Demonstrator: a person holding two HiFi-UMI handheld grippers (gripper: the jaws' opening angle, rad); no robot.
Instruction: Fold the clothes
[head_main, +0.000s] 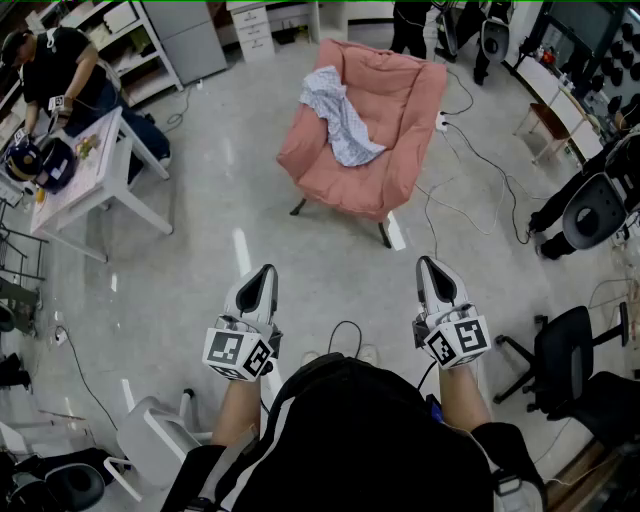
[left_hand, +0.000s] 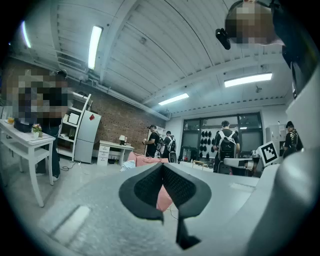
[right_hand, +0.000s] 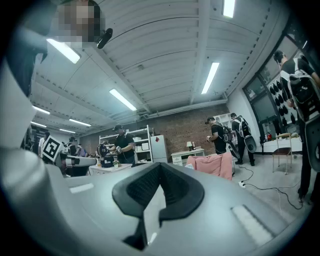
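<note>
A light patterned garment lies crumpled over the seat and left arm of a pink armchair in the middle of the room. My left gripper and right gripper are held level side by side, well short of the chair, both shut with nothing between the jaws. In the left gripper view the left gripper points at the pink armchair, with the garment as a pale patch on its left. In the right gripper view the right gripper has the pink armchair off to the right.
A white table with a person at it stands at the left. Cables run over the floor right of the chair. Black office chairs stand at the right, a white stool near my left leg. More people stand at the back.
</note>
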